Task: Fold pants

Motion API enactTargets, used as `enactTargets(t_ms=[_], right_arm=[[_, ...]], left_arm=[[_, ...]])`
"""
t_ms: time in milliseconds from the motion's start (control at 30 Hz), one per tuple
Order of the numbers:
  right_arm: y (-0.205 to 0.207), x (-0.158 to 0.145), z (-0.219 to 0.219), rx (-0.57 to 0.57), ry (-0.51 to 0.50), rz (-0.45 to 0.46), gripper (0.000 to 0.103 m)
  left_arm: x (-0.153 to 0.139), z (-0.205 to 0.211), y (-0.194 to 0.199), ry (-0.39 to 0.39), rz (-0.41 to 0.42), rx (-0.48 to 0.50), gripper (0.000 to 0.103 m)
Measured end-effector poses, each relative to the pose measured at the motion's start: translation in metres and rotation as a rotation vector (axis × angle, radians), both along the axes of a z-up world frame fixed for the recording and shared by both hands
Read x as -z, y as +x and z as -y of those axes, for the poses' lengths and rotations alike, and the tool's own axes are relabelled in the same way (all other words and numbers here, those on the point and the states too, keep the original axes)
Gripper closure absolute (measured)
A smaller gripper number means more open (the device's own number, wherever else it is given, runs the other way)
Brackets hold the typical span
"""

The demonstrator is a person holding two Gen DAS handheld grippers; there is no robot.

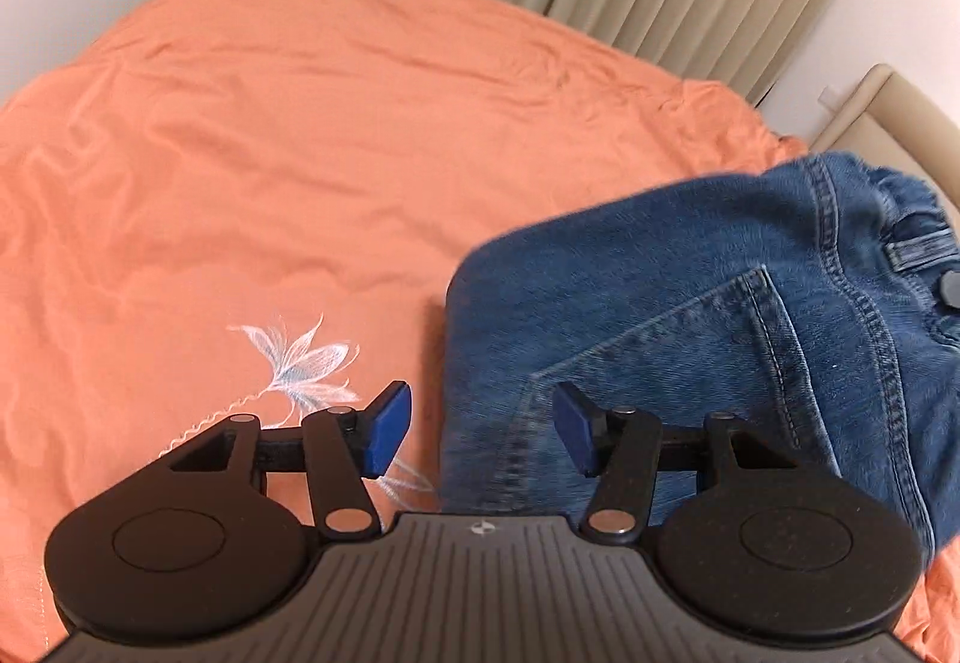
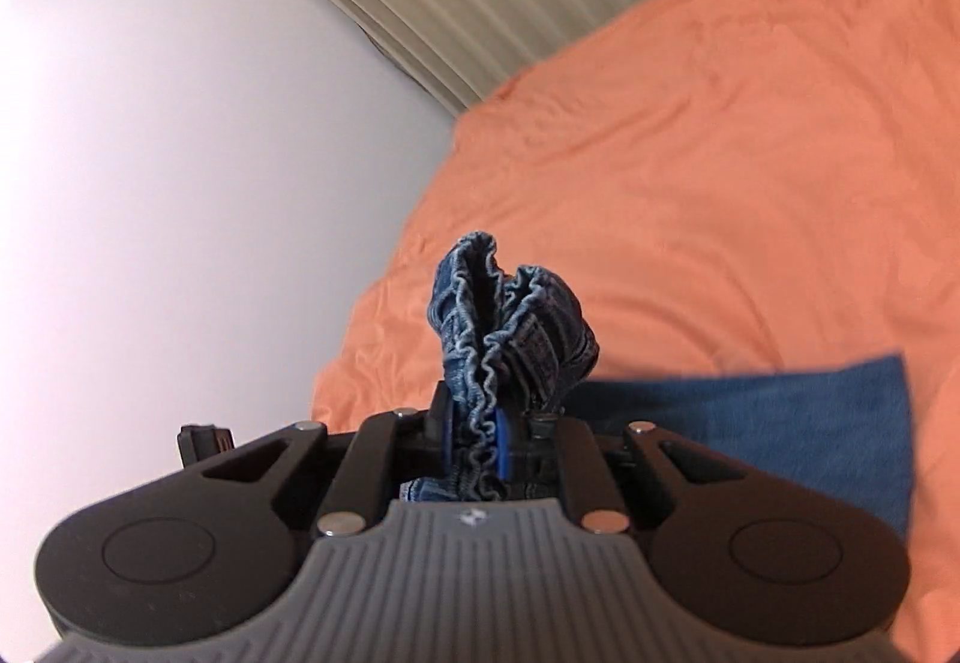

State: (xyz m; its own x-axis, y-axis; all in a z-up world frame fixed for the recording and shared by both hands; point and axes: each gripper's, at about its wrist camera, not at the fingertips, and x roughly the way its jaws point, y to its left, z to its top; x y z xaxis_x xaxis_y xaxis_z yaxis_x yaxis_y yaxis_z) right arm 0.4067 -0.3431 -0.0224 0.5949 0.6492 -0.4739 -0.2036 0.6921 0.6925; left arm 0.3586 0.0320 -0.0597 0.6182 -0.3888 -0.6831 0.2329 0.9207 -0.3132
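Here the right tongs (image 2: 474, 447) clamp the jeans' (image 1: 690, 303) gathered waistband (image 2: 510, 315), pointing up, while the left tongs (image 1: 480, 432) stand apart above the bed (image 1: 270, 153).

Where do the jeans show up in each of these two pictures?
Left wrist view: the jeans fill the lower right, beyond the open left gripper.
Right wrist view: their bunched waistband stands at centre, pinched in the right gripper; more denim lies lower right.
Shared landmark: the orange bedspread.

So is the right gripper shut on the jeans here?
Shut: the right gripper clamps the bunched elastic waistband of the jeans, which sticks up between its blue pads.
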Motion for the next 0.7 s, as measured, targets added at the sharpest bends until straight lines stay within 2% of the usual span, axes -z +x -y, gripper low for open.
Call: enactTargets(t_ms=[100,200,367,433,533,633,700], right_arm=[[0.0,0.01,0.028,0.067,-0.017,-0.043,0.095],[-0.015,0.049,0.072,0.147,-0.014,-0.121,0.095],[-0.03,0.13,0.119,0.252,0.001,-0.264,0.095],[-0.032,0.156,0.128,0.277,-0.01,-0.301,0.095],[-0.033,0.183,0.131,0.29,-0.047,-0.33,0.095],[-0.029,0.199,0.127,0.292,-0.093,-0.355,0.094],[-0.027,0.2,0.115,0.28,-0.129,-0.348,0.089]], left_arm=[[-0.001,0.006,0.002,-0.014,0.004,0.027,0.04],[0.003,0.015,0.004,-0.018,0.013,0.054,0.042],[0.013,0.043,0.011,0.019,0.018,0.129,0.055],[0.015,0.053,0.015,0.04,0.031,0.142,0.063],[0.019,0.065,0.024,0.06,0.037,0.146,0.066],[0.024,0.07,0.033,0.057,0.027,0.137,0.069],[0.025,0.072,0.037,0.062,0.028,0.128,0.072]])
